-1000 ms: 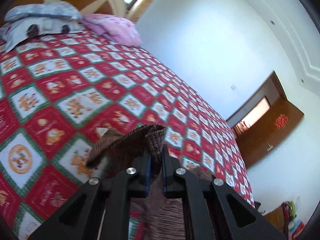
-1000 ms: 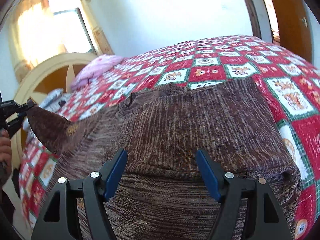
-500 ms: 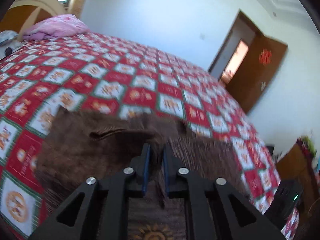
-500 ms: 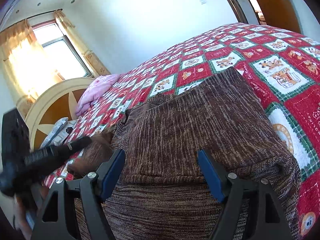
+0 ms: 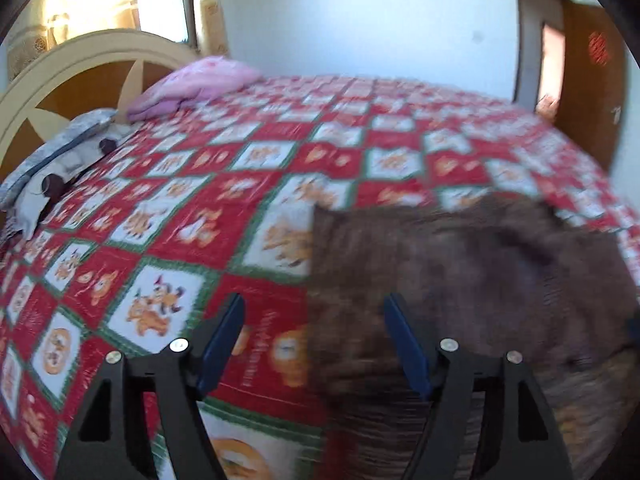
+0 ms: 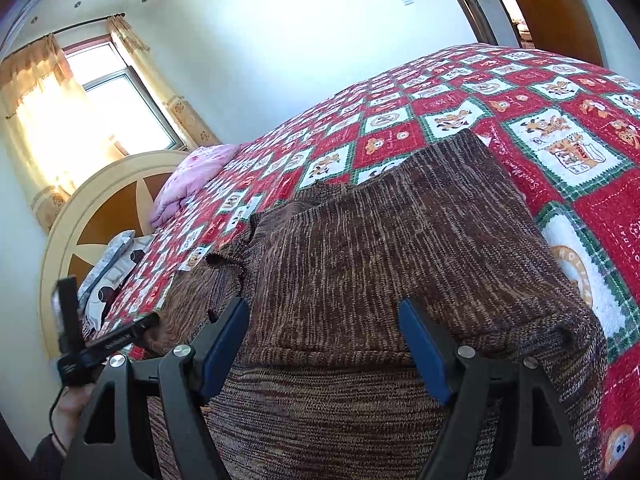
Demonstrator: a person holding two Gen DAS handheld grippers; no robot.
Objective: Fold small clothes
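Left tool [image 5: 312, 344] is opening up right now, nothing pinched between its blue pads, and the brown knit sweater [image 6: 380, 248] sits under its right finger, spreading off to that side. Right tool [image 6: 324, 344] is spread wide too, hovering straight over the sweater's near part without gripping it. The sweater lies part-folded on the bed [image 6: 568, 152], close to the near edge, with its long axis running away toward the far edge. My guess is the next fold goes near-to-far, and the right hand is better placed since the fabric is centred under it.
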